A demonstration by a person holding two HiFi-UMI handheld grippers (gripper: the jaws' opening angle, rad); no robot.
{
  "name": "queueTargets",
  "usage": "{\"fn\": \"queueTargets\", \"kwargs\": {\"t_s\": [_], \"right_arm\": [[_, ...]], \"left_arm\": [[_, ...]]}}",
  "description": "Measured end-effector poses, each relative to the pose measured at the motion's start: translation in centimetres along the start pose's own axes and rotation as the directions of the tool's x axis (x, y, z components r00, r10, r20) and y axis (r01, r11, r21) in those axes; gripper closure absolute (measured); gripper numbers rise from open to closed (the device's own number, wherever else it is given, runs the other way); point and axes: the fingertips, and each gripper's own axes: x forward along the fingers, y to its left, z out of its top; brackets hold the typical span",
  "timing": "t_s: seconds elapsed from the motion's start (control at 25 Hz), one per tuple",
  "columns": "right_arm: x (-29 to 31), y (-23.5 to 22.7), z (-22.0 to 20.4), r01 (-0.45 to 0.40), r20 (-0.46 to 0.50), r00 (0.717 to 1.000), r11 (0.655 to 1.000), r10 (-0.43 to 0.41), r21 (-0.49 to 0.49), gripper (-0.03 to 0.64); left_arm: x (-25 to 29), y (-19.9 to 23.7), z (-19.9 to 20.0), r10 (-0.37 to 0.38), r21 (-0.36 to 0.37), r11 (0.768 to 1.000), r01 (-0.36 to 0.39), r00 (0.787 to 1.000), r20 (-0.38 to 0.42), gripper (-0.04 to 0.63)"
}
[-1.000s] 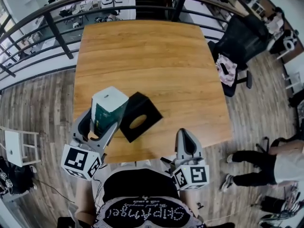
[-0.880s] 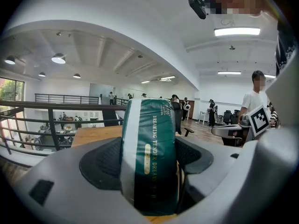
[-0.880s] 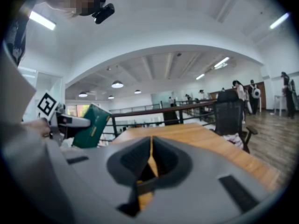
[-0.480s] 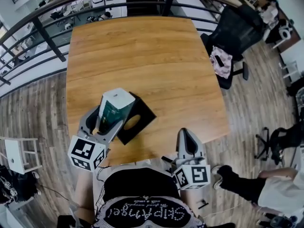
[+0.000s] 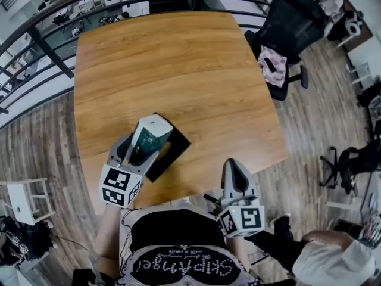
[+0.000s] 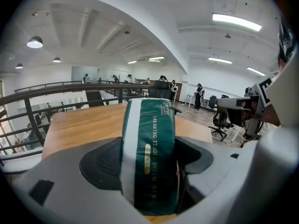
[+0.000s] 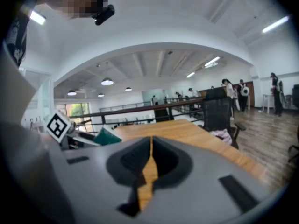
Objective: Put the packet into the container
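Note:
A green and white packet (image 5: 149, 137) is held in my left gripper (image 5: 138, 151), which is shut on it. In the left gripper view the packet (image 6: 149, 153) stands upright between the jaws, its printed green face toward the camera. The packet hangs over a flat black container (image 5: 168, 152) with a round hole, lying near the front edge of the wooden table (image 5: 178, 70); the packet hides most of it. My right gripper (image 5: 236, 180) is shut and empty, held off the table's front edge at the lower right. In the right gripper view its jaws meet at a thin seam.
A black office chair (image 5: 286, 31) with a pink cloth on it stands off the table's right side. A dark railing (image 5: 89, 11) runs behind the far edge. A person's legs (image 5: 280, 243) are on the floor at the lower right.
My left gripper has carried the packet to the right and a little down in view, so it now covers more of the black container. The right gripper has hardly moved.

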Motion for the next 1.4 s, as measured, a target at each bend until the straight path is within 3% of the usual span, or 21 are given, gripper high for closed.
{"fn": "queueTargets", "kwargs": {"t_s": [0.48, 1.0, 1.4], "right_arm": [[-0.1, -0.9, -0.2, 0.041, -0.007, 0.999, 0.999, -0.041, 0.012, 0.582], [-0.5, -1.3, -0.2, 0.056, -0.01, 0.998, 0.998, -0.056, 0.014, 0.583], [-0.6, -1.6, -0.2, 0.062, -0.017, 0.998, 0.998, -0.061, 0.017, 0.583]], "left_arm": [[3.2, -1.7, -4.0, -0.043, 0.054, 0.997, 0.051, 0.988, -0.15, 0.229], [5.5, -2.3, -8.0, -0.01, 0.069, 0.997, 0.032, 0.956, -0.294, 0.229], [7.6, -3.1, -10.3, -0.011, 0.079, 0.996, 0.046, 0.918, -0.397, 0.229]]}}
